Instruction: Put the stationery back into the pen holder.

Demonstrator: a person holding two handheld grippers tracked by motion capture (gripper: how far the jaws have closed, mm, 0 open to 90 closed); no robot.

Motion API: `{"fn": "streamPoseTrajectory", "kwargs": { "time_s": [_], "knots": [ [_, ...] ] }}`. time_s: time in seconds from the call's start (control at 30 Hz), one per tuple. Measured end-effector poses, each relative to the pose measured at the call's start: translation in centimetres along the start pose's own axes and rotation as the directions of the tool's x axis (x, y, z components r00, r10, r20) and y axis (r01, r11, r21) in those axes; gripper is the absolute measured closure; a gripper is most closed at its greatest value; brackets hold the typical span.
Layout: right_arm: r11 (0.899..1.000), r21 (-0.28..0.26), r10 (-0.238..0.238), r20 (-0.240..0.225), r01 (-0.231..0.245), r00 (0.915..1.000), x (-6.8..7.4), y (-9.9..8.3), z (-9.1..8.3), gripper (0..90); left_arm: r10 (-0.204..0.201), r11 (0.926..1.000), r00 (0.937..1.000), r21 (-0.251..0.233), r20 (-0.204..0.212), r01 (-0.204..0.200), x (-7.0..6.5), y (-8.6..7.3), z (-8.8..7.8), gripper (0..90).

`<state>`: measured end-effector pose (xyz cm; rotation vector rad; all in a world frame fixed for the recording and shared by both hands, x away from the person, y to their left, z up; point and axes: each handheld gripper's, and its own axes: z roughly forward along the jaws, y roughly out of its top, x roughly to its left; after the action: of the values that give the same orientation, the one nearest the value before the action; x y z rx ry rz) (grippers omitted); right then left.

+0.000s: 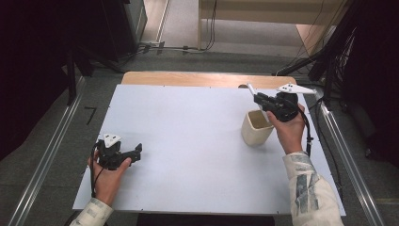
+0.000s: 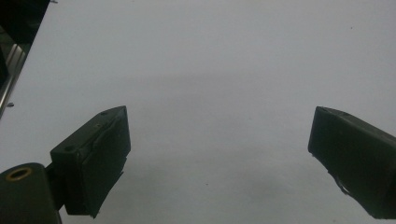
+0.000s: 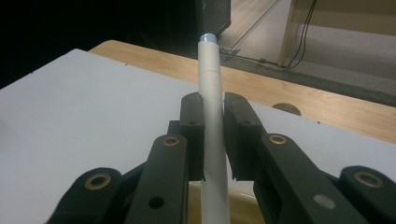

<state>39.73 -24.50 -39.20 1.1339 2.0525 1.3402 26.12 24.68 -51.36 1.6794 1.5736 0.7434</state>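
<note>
Two grippers are seen at a white-topped counter, one in each of a person's hands. The right gripper is held at the far right of the counter, above and just behind a cream cup that stands upright on the white surface with its mouth open to the top. A slim white pen is pinched between the pads of this gripper; in the right gripper view the pen is seen running up between the two black jaws, which are pressed against its sides, and its pale rounded tip stands out well beyond them. In the high view the pen is seen pointing away from the hand towards the far edge of the counter, tilted rather than upright, with its lower part above the cup's rim. Whether the pen's lower end touches the cup cannot be told.

The left gripper is held low at the near left of the counter, well apart from the cup and the pen. Its jaws are spread wide, and in the left gripper view nothing but bare white surface is seen between them. A strip of light wood is visible along the far edge of the counter, beyond the white top.
</note>
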Motion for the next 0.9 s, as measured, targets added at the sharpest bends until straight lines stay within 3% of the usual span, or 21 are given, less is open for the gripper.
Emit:
{"fn": "streamPoseTrajectory", "kwargs": {
  "time_s": [0.5,0.77,0.9],
  "knots": [
    [1.0,-0.005,0.017,0.004,-0.017,0.9999,-0.3,-0.2,0.7,76.2,0.0,1.0,1.0,0.001,0.0,0.0,0.0,0.0,0.0,6.5],
    [1.0,-0.012,0.014,-0.007,-0.014,0.9999,-0.2,-0.7,0.0,75.4,0.001,1.0,1.0,0.001,-0.001,-0.001,0.1,0.0,-0.1,6.5],
    [0.999,-0.011,0.037,-0.022,-0.037,0.9991,-0.3,-1.4,-0.6,57.8,0.003,1.0,1.0,0.001,-0.001,-0.003,0.1,0.0,-0.1,6.5]
  ]
}}
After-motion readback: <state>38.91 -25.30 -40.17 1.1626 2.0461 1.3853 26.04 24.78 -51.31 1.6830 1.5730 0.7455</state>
